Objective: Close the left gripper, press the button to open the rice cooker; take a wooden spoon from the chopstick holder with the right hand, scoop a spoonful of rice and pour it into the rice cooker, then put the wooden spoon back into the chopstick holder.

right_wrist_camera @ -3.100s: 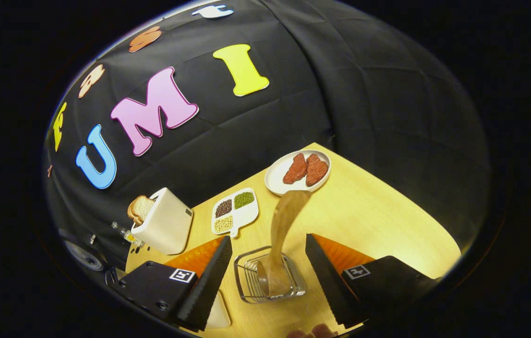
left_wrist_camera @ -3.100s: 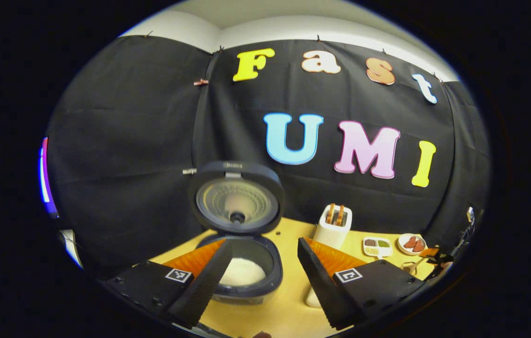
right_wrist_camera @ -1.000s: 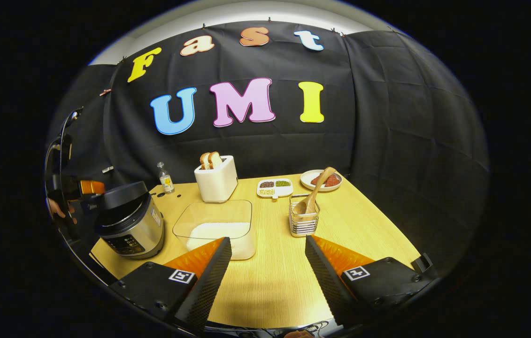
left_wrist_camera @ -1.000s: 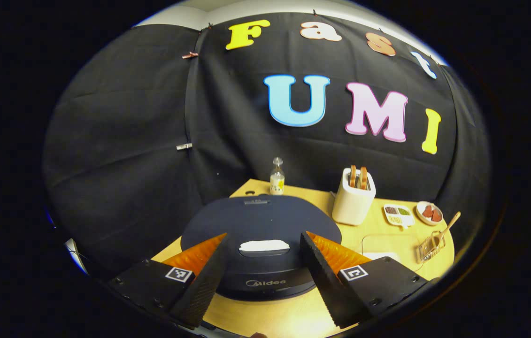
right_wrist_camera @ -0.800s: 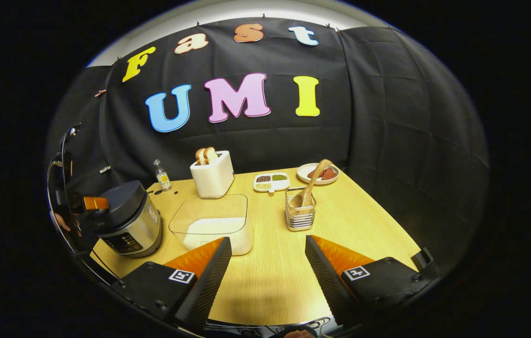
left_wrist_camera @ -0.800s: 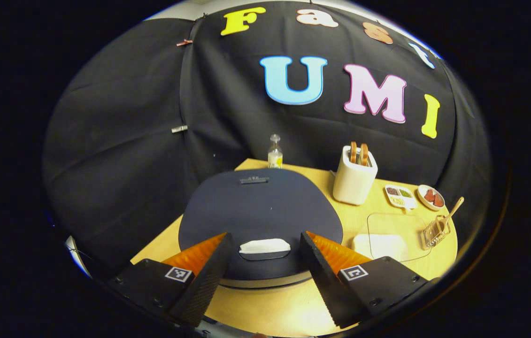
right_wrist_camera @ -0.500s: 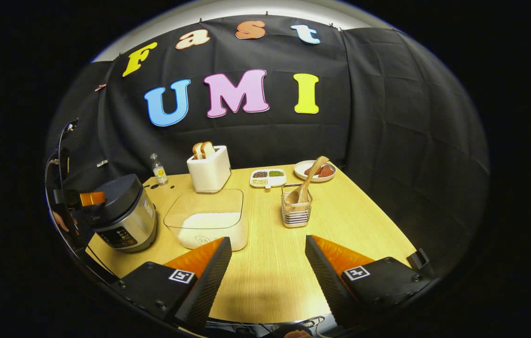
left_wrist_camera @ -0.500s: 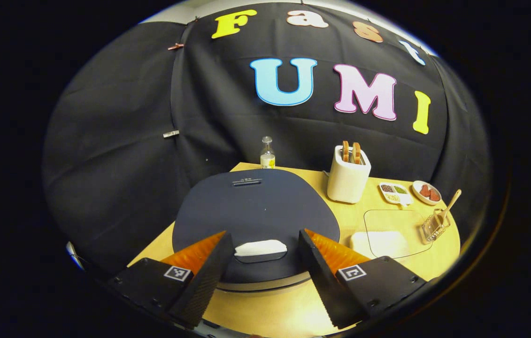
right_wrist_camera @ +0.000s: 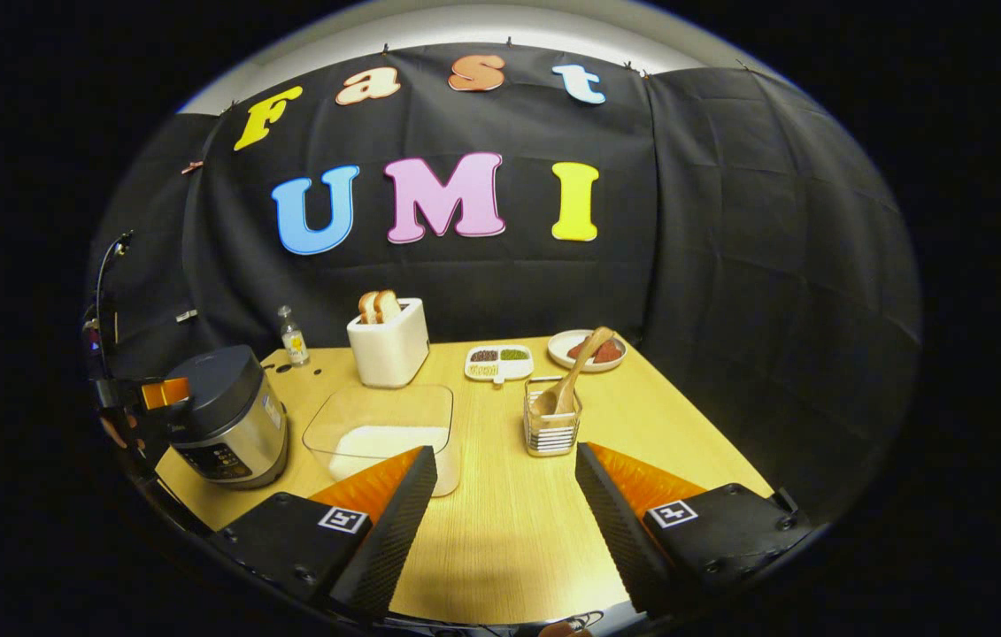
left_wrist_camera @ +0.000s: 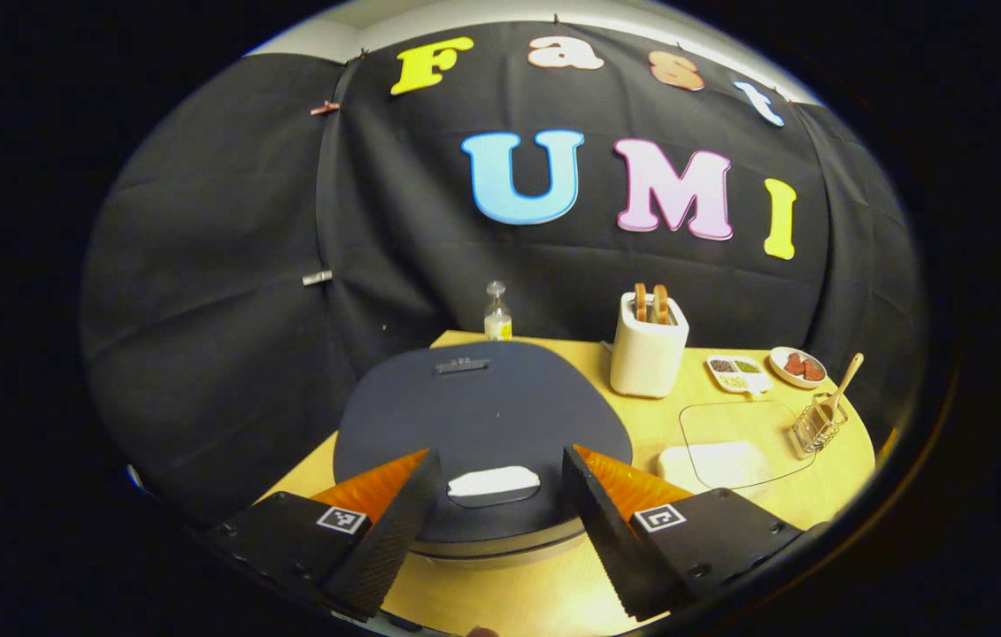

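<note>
The rice cooker (left_wrist_camera: 482, 411) stands with its dark lid down, and its white button (left_wrist_camera: 493, 480) lies between the fingers of my left gripper (left_wrist_camera: 500, 453), which is open just above the lid's front. In the right gripper view the cooker (right_wrist_camera: 230, 420) is at the far left with the left gripper (right_wrist_camera: 155, 393) beside it. The wooden spoon (right_wrist_camera: 576, 361) leans in the wire chopstick holder (right_wrist_camera: 550, 428). A clear container of rice (right_wrist_camera: 381, 435) sits between them. My right gripper (right_wrist_camera: 506, 449) is open and holds nothing, well short of the holder.
At the back of the table stand a white toaster (right_wrist_camera: 389, 350) with bread, a small bottle (right_wrist_camera: 290, 336), a divided dish of grains (right_wrist_camera: 498, 361) and a plate of meat (right_wrist_camera: 593, 349). The table's right edge runs close behind the holder.
Three seconds ago the lid stood open over the rice and my right gripper framed the spoon in the holder. Now the lid is down and both grippers have drawn back.
</note>
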The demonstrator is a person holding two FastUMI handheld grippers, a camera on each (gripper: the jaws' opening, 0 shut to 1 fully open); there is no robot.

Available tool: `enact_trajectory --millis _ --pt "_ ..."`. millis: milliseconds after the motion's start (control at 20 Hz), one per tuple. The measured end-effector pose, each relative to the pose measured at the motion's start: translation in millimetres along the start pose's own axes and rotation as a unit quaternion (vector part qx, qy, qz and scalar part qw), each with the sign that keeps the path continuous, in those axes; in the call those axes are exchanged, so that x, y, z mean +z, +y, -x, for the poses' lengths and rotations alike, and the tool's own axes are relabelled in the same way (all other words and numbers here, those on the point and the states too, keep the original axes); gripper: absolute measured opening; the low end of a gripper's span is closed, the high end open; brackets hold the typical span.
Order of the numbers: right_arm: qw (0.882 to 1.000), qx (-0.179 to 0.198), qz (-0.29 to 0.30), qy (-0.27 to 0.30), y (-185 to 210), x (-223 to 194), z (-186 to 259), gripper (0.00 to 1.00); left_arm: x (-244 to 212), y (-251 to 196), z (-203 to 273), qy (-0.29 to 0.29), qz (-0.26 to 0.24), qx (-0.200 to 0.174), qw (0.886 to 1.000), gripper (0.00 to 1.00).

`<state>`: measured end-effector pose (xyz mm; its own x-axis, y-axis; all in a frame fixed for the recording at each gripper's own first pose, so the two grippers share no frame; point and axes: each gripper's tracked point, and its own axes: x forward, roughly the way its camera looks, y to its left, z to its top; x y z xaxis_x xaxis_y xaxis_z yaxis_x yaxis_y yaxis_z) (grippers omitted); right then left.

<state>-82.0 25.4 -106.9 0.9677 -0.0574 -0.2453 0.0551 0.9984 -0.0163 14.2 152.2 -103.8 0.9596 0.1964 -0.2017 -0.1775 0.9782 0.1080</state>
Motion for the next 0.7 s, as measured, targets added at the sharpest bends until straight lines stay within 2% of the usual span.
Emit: enact_trajectory --millis 100,200,400,600,700 --pt "0.999 -0.011 0.032 -0.036 -7.4 23.4 5.0 0.99 30.0 -7.8 15.3 -0.051 -0.009 -0.023 0.998 0.94" --pt "0.996 0.002 0.058 -0.066 1.1 48.1 15.2 0.99 48.5 -18.7 30.8 -0.076 0.001 -0.05 0.996 0.94" --pt "0.993 0.036 0.026 -0.114 21.8 92.6 37.7 1.0 87.0 -39.7 70.9 -0.119 -0.012 -0.092 0.989 0.94" --pt "0.991 0.02 0.002 -0.131 12.5 114.2 58.8 1.0 87.5 -65.1 103.8 -0.097 0.007 -0.13 0.987 0.94" --pt "0.99 0.0 0.001 -0.141 -0.1 120.7 69.8 1.0 92.0 -68.2 115.0 -0.096 0.014 -0.133 0.986 0.94"
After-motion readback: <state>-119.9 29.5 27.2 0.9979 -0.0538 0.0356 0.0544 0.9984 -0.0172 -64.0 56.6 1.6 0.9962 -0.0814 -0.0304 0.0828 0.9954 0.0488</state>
